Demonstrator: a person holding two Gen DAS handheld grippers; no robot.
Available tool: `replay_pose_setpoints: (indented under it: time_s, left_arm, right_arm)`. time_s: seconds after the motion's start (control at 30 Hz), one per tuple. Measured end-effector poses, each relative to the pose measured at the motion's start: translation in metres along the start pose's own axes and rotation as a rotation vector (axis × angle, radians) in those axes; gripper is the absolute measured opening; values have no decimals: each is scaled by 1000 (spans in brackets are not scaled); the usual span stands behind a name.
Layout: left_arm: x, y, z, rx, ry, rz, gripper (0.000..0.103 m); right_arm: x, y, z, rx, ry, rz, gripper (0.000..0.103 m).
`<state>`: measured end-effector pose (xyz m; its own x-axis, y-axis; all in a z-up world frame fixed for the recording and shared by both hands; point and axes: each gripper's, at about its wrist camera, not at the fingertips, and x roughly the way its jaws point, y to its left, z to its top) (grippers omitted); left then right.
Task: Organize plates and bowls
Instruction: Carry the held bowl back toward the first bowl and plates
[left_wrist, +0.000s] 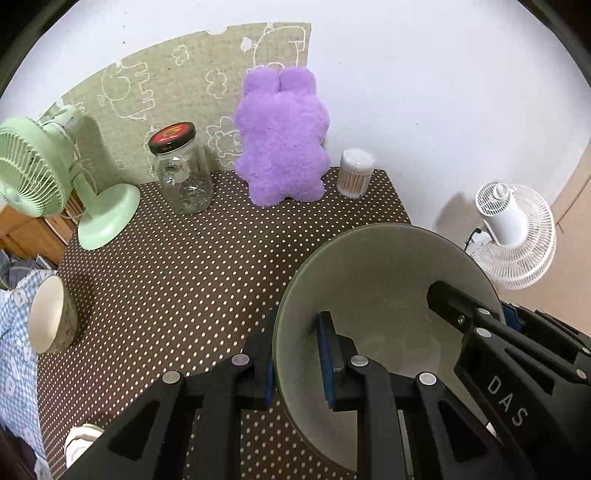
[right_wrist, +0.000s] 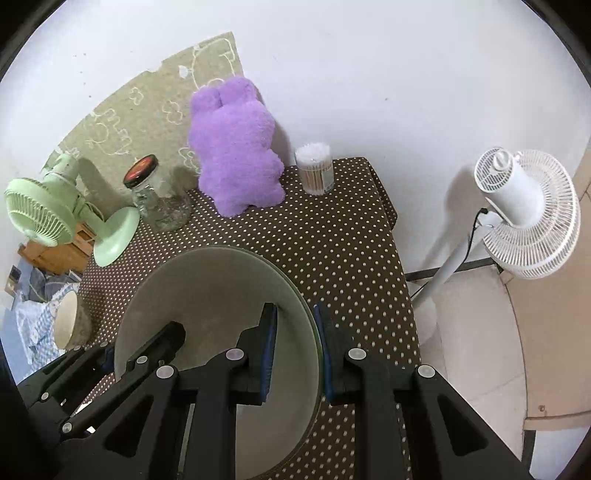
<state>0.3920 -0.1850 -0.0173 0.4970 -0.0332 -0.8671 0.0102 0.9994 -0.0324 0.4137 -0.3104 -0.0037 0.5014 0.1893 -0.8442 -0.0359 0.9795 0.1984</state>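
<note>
Now both tongs (left_wrist: 295, 354) (right_wrist: 295, 347) clamp plate (left_wrist: 369, 266) rim.

A wide, shallow plate (left_wrist: 388, 295), grey-green with a paler inside and a dark rim, is filling the lower right of the left wrist view and the lower middle of the right wrist view (right_wrist: 207, 291). It is hanging tilted above the dotted cloth, pinched at opposite rims. A small bowl (left_wrist: 51, 314), cream inside with a speckled beige outside, is lying on its side at the left edge of both views (right_wrist: 70, 321), its mouth facing left, well apart from the plate.
</note>
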Motion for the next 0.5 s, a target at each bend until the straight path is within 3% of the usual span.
replay_pose_setpoints:
  time_s: [0.5]
  left_arm:
    - [-57, 31, -53, 26, -18, -31, 17]
  right_arm:
    - [-59, 39, -61, 10, -43, -32, 24]
